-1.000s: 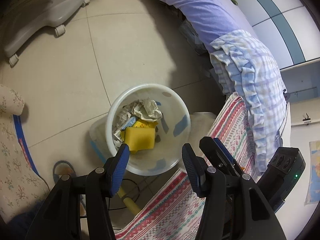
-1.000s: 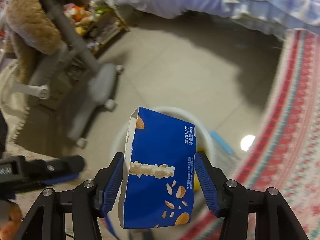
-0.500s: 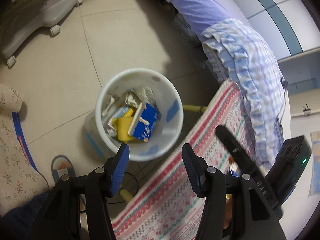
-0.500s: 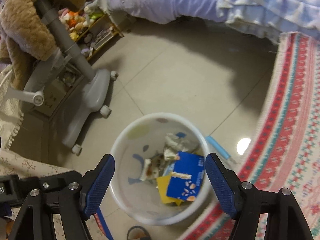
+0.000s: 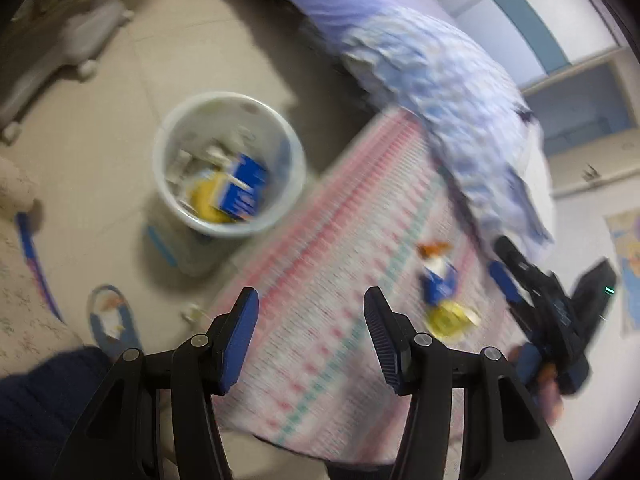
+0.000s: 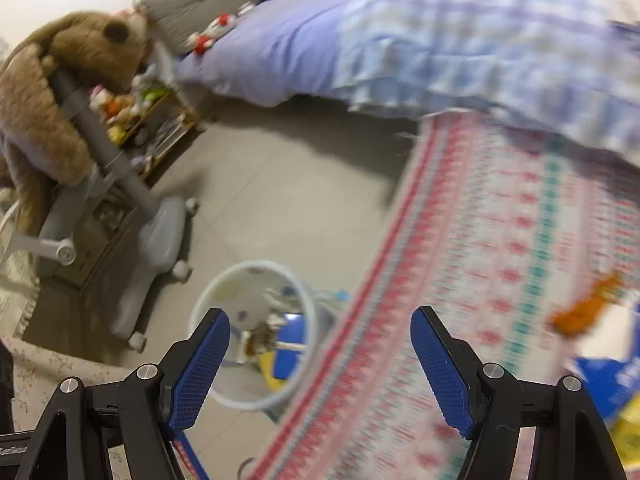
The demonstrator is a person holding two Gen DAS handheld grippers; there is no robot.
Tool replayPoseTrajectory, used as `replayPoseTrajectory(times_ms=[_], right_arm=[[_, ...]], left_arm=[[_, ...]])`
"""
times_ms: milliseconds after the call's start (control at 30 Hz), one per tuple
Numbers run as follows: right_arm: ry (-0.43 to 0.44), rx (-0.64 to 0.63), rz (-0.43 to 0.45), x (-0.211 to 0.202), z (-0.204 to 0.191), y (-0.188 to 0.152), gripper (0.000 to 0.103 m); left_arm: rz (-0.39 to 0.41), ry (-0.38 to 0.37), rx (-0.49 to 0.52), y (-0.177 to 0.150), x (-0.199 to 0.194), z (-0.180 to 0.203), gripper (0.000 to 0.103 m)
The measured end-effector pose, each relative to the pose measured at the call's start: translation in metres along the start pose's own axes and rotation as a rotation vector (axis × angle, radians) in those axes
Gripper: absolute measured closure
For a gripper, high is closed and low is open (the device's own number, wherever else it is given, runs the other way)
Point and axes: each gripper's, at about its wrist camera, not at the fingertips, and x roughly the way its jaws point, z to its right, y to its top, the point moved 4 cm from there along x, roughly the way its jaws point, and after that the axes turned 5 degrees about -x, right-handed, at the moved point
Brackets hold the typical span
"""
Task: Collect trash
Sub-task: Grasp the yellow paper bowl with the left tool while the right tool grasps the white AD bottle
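Note:
A white waste bin [image 5: 176, 128] stands on the tiled floor and holds the blue snack box [image 5: 242, 188], a yellow item and crumpled paper. The bin also shows in the right wrist view [image 6: 208, 304]. My left gripper [image 5: 311, 332] is open and empty above the patterned blanket [image 5: 340, 240]. My right gripper [image 6: 320, 368] is wide open and empty, between the bin and the blanket [image 6: 500, 260]. On the blanket lie a blue-and-white wrapper [image 5: 438, 276], a yellow piece [image 5: 448, 320] and an orange scrap [image 6: 588, 308]. Both views are blurred.
A bed with purple and checked bedding [image 6: 440, 40] runs behind the blanket. A grey wheeled chair base [image 6: 160, 240] and a brown plush toy [image 6: 52, 92] stand to the left. A slipper [image 5: 112, 316] lies on the floor near the bin.
My right gripper let go of the blue box, which fell into the bin. Both grippers have since swung right, away from the bin and over the blanket.

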Motion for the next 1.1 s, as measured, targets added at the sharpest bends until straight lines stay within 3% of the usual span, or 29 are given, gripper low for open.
replayPoseTrajectory(times_ms=[267, 367, 600, 767, 900, 1100], right_arm=[[-0.127, 0.184, 0.057, -0.094, 0.096, -0.022, 0.024], [-0.177, 0.269, 0.074, -0.127, 0.135, -0.029, 0.024], [-0.276, 0.398, 0.059, -0.179, 0.214, -0.057, 0.024], [-0.304, 0.472, 0.035, -0.194, 0.252, -0.076, 0.024], [-0.330, 0.509, 0.042, -0.211, 0.276, -0.081, 0.024], [-0.387, 0.544, -0.003, -0.224, 0.310, -0.099, 0.024]], left_arm=[[-0.107, -0.169, 0.156, -0.092, -0.016, 0.085, 0.035], [-0.115, -0.172, 0.227, -0.104, -0.006, 0.112, 0.031], [-0.095, -0.003, 0.482, -0.108, 0.073, 0.172, 0.028], [-0.039, 0.065, 0.760, -0.121, 0.130, 0.229, 0.028], [-0.065, 0.113, 0.963, -0.142, 0.178, 0.264, 0.028], [-0.061, 0.198, 1.073, -0.148, 0.234, 0.288, 0.028]])
